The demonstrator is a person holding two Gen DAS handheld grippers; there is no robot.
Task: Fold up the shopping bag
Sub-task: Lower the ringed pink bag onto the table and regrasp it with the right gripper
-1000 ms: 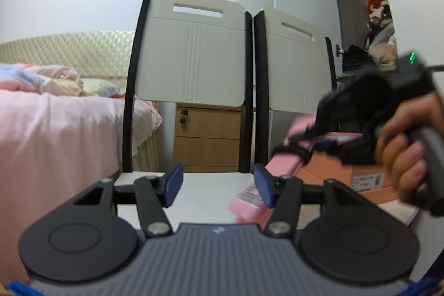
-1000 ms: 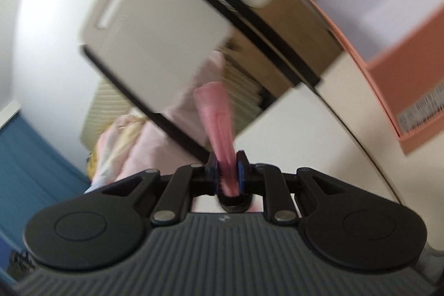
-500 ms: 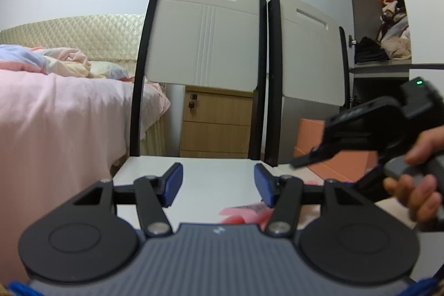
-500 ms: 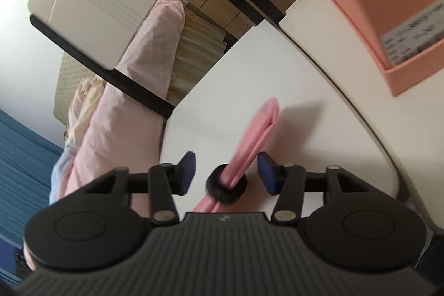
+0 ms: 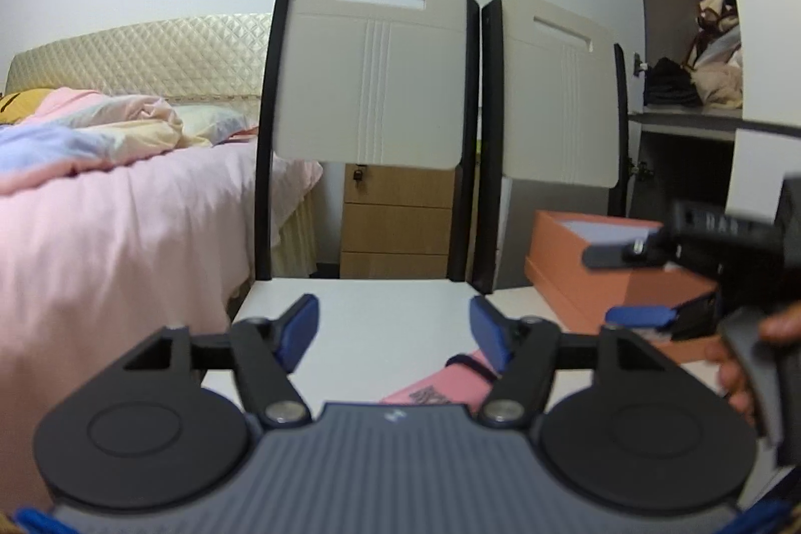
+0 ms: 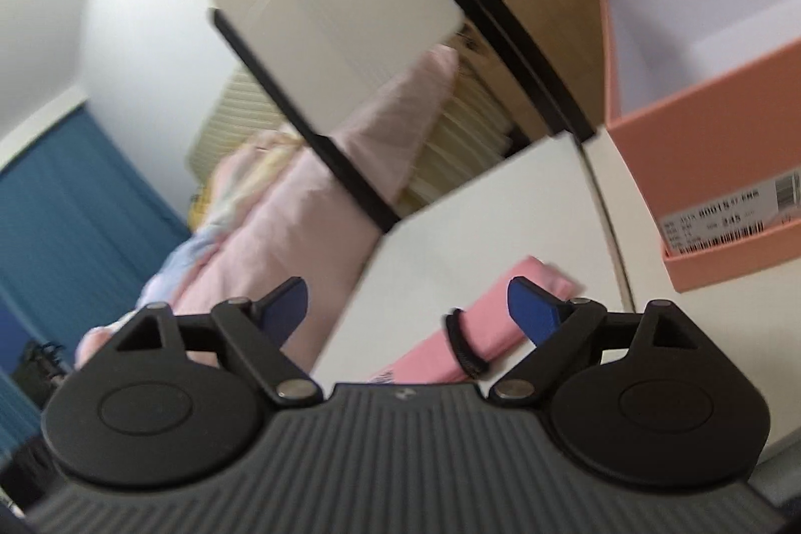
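At the left, the left gripper (image 5: 394, 329) hovered low over the white chair seat (image 5: 380, 299), its blue fingers spread wide and holding nothing. Just right of it the pink shopping bag (image 6: 493, 316) lay on that seat near its right edge, already a narrow folded bundle cinched by a black elastic band (image 6: 463, 346). Its long axis ran diagonally, the far end pointing toward the orange box (image 6: 701, 93) on the neighbouring seat. The right gripper (image 6: 408, 306) stood over it, fingers likewise apart and empty. If any step remained, it was probably only a clean withdrawal: lifting straight away without snagging the band.
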